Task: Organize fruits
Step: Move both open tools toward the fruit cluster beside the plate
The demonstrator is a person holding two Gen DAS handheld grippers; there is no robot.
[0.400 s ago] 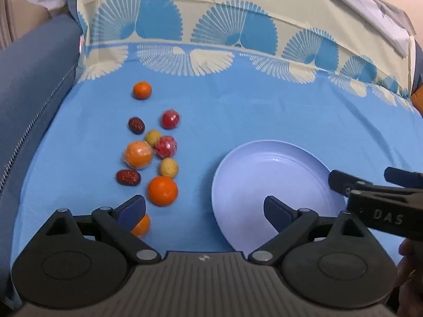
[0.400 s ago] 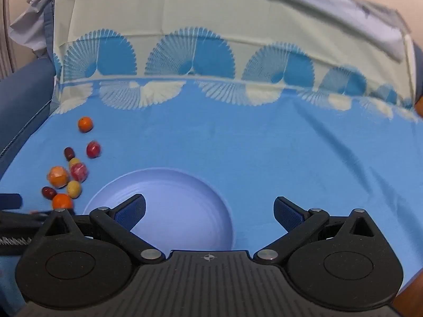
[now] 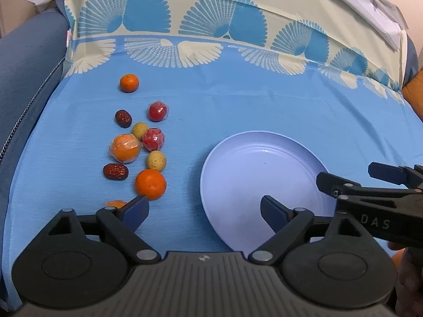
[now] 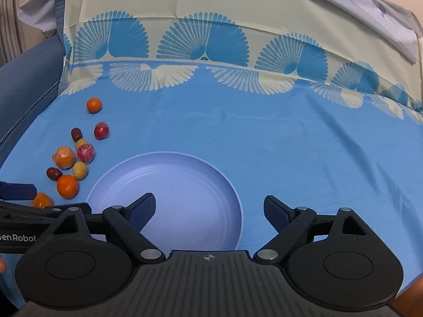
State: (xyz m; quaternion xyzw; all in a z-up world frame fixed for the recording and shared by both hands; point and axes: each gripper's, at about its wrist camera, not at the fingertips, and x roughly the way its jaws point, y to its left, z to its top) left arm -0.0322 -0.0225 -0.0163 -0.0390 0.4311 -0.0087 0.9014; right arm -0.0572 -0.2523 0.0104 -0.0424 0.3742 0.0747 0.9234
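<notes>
Fruit lies scattered in the left half of both views, on a sky-blue cloth with cream fan prints (image 3: pixel 264 111), and none of it is yet on the round pale lavender plastic plate (image 3: pixel 238 163) at lower centre. This reads as the very start of the sorting: a reach, with nothing picked.

The left gripper (image 3: pixel 205 208), a black two-finger tool with dark blue pads, has its jaws spread wide with only cloth and the plate's left rim between them. Its left pad sits just beside the nearest bare orange mandarin (image 3: pixel 150 184) and partly covers another orange fruit (image 3: pixel 115 204) at lower left. The right gripper (image 4: pixel 208 211) is likewise spread and empty, hovering over the right edge of the plate, well apart from the fruit.

Further up the left-wrist frame sit:
- a plastic-wrapped orange (image 3: pixel 124 148)
- two wrapped red fruits (image 3: pixel 153 139) and (image 3: pixel 157 111)
- two small yellow-green round fruits (image 3: pixel 156 161)
- two dark red wrinkled dates (image 3: pixel 115 171)
- one small mandarin (image 3: pixel 129 83), off alone at upper left

The next move probably belongs to the left tool: shift left so the nearest mandarin sits between the pads, close gently, and carry it to the plate. The fruit is round and may roll; the wrapped pieces look slippery.
</notes>
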